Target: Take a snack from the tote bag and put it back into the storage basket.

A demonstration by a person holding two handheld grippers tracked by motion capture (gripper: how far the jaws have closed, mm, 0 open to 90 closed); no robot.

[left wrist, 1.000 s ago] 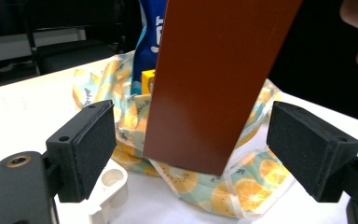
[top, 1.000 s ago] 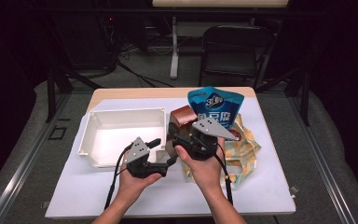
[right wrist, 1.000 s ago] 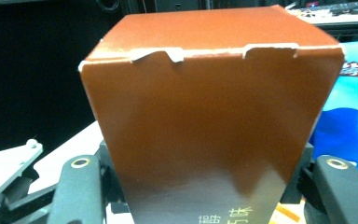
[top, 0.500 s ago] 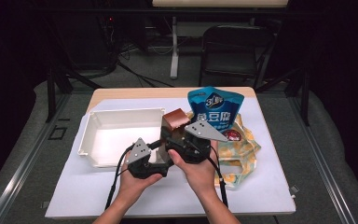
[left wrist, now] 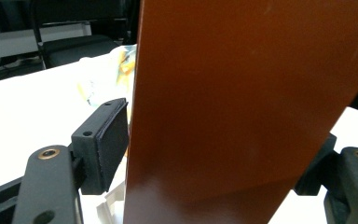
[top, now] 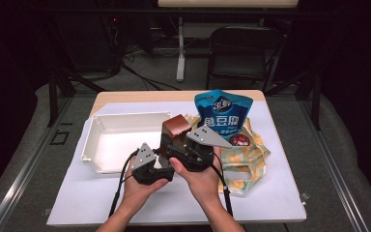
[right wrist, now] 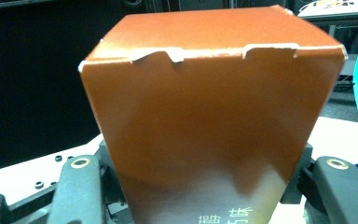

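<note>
While both hands meet near the middle of the table [top: 280,203] in the high view, the right gripper [top: 186,147] holds a brown box [top: 175,129] upright just right of the white tray [top: 101,140], with the left gripper [top: 160,162] at the box's near left side and a blue pouch [top: 224,113] behind. In the left gripper view, the box [left wrist: 242,107] stands between the jaws, which have just been closing; the left pad [left wrist: 112,140] touches it. In the right gripper view, both jaws pinch the box [right wrist: 209,121] by its sides.
</note>
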